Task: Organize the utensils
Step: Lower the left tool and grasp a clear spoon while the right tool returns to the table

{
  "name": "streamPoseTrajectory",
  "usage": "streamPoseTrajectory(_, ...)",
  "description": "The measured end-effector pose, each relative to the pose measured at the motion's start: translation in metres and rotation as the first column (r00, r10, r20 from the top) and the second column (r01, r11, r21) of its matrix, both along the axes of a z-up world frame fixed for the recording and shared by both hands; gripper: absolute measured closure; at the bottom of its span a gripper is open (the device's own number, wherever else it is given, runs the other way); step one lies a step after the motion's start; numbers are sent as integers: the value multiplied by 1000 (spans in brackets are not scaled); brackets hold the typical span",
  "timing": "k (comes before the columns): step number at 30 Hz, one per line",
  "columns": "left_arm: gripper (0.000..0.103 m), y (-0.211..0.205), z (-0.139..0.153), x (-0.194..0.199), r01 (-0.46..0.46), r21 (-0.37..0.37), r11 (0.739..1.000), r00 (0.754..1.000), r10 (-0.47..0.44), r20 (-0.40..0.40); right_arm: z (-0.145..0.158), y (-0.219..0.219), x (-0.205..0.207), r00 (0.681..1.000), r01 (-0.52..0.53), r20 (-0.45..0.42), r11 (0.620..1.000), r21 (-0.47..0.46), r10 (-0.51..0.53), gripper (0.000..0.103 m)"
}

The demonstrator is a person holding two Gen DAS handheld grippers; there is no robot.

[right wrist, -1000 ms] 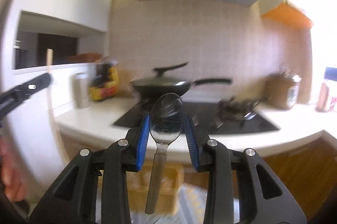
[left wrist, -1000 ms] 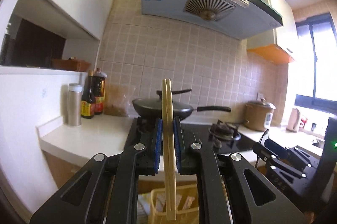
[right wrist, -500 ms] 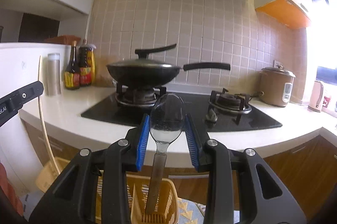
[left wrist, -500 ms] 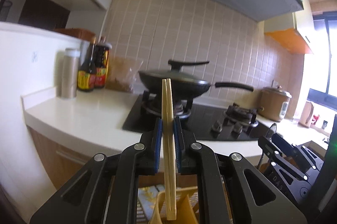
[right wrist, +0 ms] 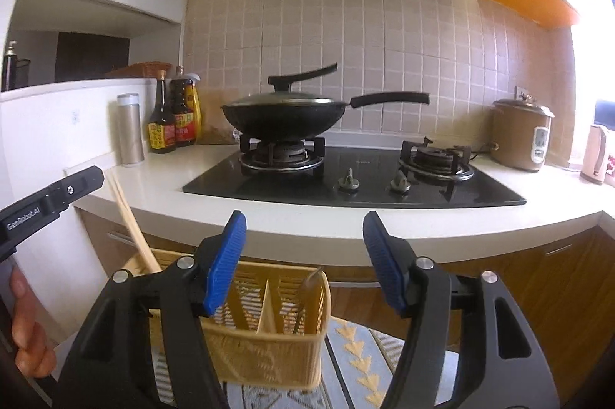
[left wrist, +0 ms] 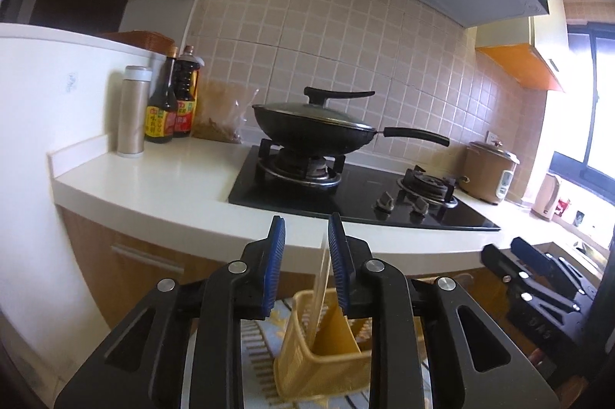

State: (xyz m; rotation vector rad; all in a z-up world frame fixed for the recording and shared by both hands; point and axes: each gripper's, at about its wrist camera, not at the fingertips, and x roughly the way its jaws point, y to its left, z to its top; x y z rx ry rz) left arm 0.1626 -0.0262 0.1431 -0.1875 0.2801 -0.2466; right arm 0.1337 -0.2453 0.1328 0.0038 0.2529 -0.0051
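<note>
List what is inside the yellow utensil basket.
In the yellow utensil basket: wooden chopsticks lean in the left compartment, a spoon stands in the right. Their lower ends are hidden behind the basket wall.

White countertop [right wrist: 292, 236], spanning mid-frame: at left a metal flask [right wrist: 129, 129], two sauce bottles [right wrist: 171, 118] and a bag of brown food [left wrist: 220, 118]; at centre a black gas hob [right wrist: 357, 178]; at far right a brown rice cooker [right wrist: 522, 134] and a pale kettle [right wrist: 595, 155]. Patterned floor mat [right wrist: 365, 363], bottom of frame: a yellow slotted utensil basket [right wrist: 265, 347] stands on it.
</note>
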Motion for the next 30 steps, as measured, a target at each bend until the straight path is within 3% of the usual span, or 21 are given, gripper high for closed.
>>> streamPoseTrajectory(4, 68, 9, 16, -28, 16, 13, 1000, 1000, -16, 6, 17, -3, -29, 998, 2, -59, 1000, 5, -2, 43)
streamPoseTrajectory(7, 66, 15, 31, -55, 31, 34, 999, 1000, -31, 2, 22, -3, -42, 986, 11, -169, 1000, -14, -14, 43)
streamPoseTrajectory(11, 57, 18, 42, -79, 70, 72, 995, 997, -68, -23, 14, -3, -58, 945, -29, -327, 1000, -7, 25, 43)
streamPoseTrajectory(15, 57, 20, 34, -84, 129, 67, 989, 984, -120, -131, -7, -3, -67, 886, -49, -461, 999, 10, 48, 43)
streamPoseTrajectory(17, 57, 21, 19, -82, 168, 70, 983, 964, -149, -221, -19, -3, -69, 858, -53, -512, 999, 11, 51, 43)
streamPoseTrajectory(20, 57, 16, -19, -72, 229, 107, 968, 898, -168, -406, -47, -3, -67, 787, -54, -614, 998, 11, 49, 43)
streamPoseTrajectory(22, 62, 13, -50, -63, 257, 112, 960, 842, -165, -514, -69, -5, -65, 725, -64, -682, 996, 68, 93, 43)
streamPoseTrajectory(24, 71, 12, -81, -56, 299, 67, 952, 773, -201, -602, -95, -7, -61, 649, -71, -745, 987, 146, 157, 43)
streamPoseTrajectory(25, 74, 13, -94, -54, 317, 37, 948, 737, -221, -639, -105, -7, -61, 626, -65, -762, 985, 162, 166, 43)
streamPoseTrajectory(26, 74, 12, -110, -51, 343, -5, 939, 685, -253, -683, -113, -6, -61, 613, -60, -772, 984, 165, 167, 44)
streamPoseTrajectory(28, 75, 9, -130, -48, 373, -47, 927, 622, -288, -728, -122, -6, -61, 597, -55, -785, 985, 166, 166, 47)
streamPoseTrajectory(30, 80, 4, -144, -47, 397, -56, 916, 587, -301, -751, -131, -7, -62, 578, -46, -796, 981, 188, 179, 52)
